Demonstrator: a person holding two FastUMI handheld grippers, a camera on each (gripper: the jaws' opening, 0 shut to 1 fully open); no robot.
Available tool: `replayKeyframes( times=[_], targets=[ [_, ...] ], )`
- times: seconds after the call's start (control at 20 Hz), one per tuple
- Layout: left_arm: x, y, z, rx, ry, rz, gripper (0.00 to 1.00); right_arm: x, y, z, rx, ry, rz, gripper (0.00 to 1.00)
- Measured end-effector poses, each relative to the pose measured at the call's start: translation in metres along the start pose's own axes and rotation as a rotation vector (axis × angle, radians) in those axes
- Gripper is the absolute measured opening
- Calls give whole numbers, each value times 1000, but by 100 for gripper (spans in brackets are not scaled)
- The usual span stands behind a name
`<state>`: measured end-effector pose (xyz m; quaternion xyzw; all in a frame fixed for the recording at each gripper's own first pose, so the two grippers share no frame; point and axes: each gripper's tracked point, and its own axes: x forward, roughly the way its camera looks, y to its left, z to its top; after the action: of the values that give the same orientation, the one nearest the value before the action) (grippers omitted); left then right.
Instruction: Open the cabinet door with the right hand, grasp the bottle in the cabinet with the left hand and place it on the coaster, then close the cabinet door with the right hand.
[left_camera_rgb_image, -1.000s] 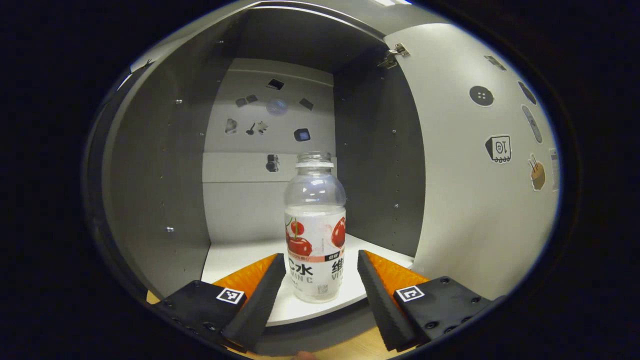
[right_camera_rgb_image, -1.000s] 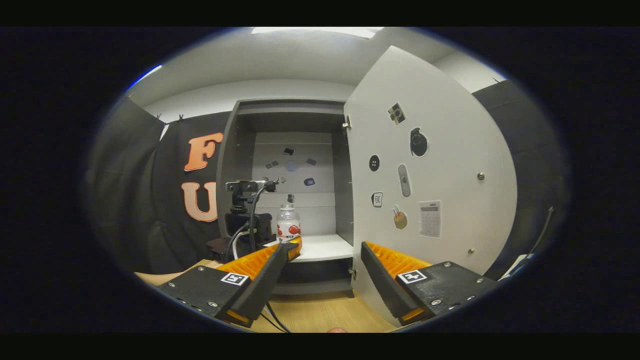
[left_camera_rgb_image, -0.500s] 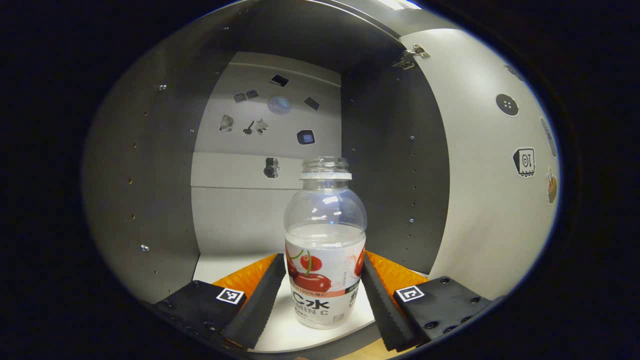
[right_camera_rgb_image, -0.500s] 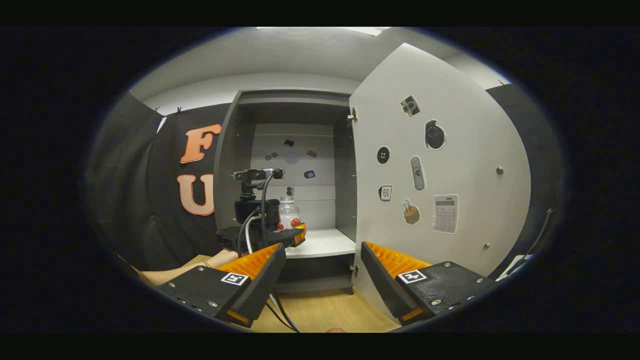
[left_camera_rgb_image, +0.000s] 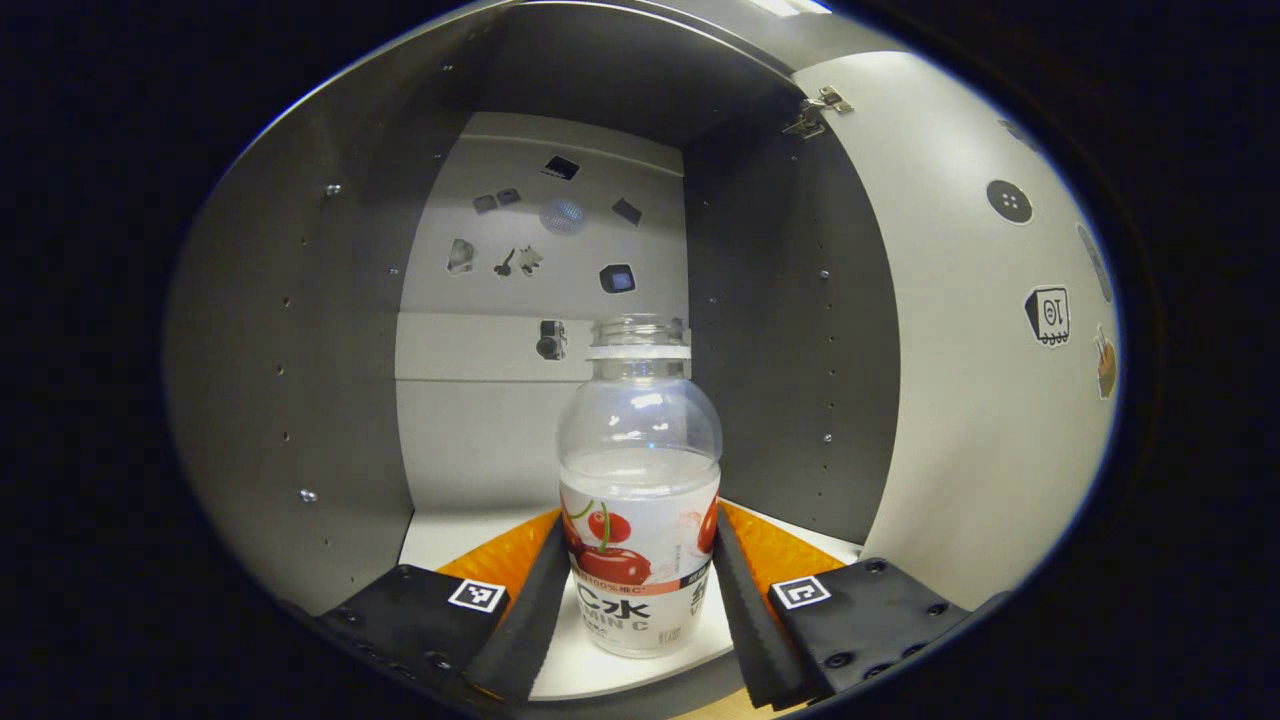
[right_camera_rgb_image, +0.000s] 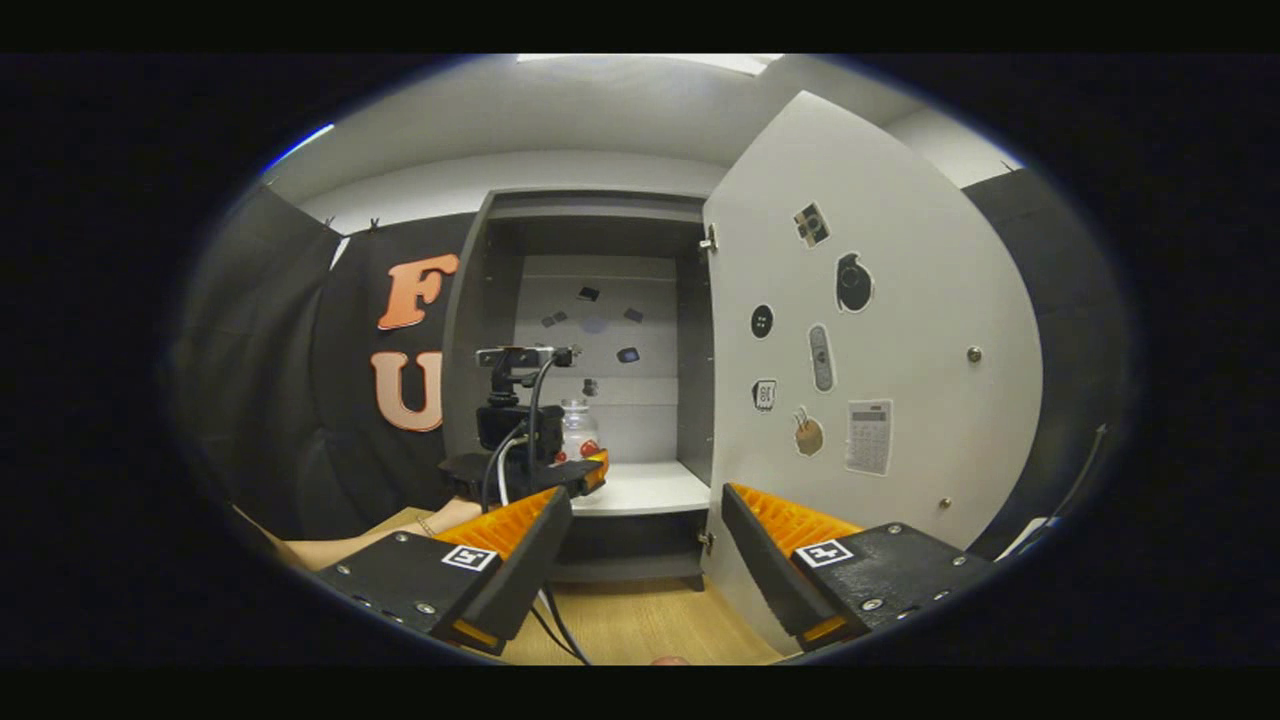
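Bottle (left_camera_rgb_image: 640, 480) first: in the left gripper view we see a clear, rounded plastic body with no cap, partly filled with clear liquid and wrapped in a cherry-printed label. It stands upright on the white shelf (left_camera_rgb_image: 450, 530) inside the grey cabinet (left_camera_rgb_image: 300, 380), whose back panel carries small stickers. Our left claw (left_camera_rgb_image: 638, 570) has its ribbed fingers (left_camera_rgb_image: 530, 610) closed in against both sides of the label, gripping the bottle. The white door (left_camera_rgb_image: 970, 350) hangs open at the side.

In the right gripper view we see the cabinet (right_camera_rgb_image: 465, 330) standing on a wooden table (right_camera_rgb_image: 640, 620), its flat, sticker-covered door (right_camera_rgb_image: 880, 330) swung wide. Our right claw (right_camera_rgb_image: 640, 545) is parted and empty, well short of the cabinet. The left claw (right_camera_rgb_image: 590, 470) reaches onto the shelf at the bottle (right_camera_rgb_image: 575, 430).
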<state>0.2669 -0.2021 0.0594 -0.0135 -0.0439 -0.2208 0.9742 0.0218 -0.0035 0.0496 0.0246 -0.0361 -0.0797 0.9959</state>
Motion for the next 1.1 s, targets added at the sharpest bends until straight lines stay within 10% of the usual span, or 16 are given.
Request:
replayKeyframes(
  times=[1.1],
  targets=[
    [-264,-10,-18,23,-34,237,82,-109,-18,-34,-72,3,183,93]
  ],
)
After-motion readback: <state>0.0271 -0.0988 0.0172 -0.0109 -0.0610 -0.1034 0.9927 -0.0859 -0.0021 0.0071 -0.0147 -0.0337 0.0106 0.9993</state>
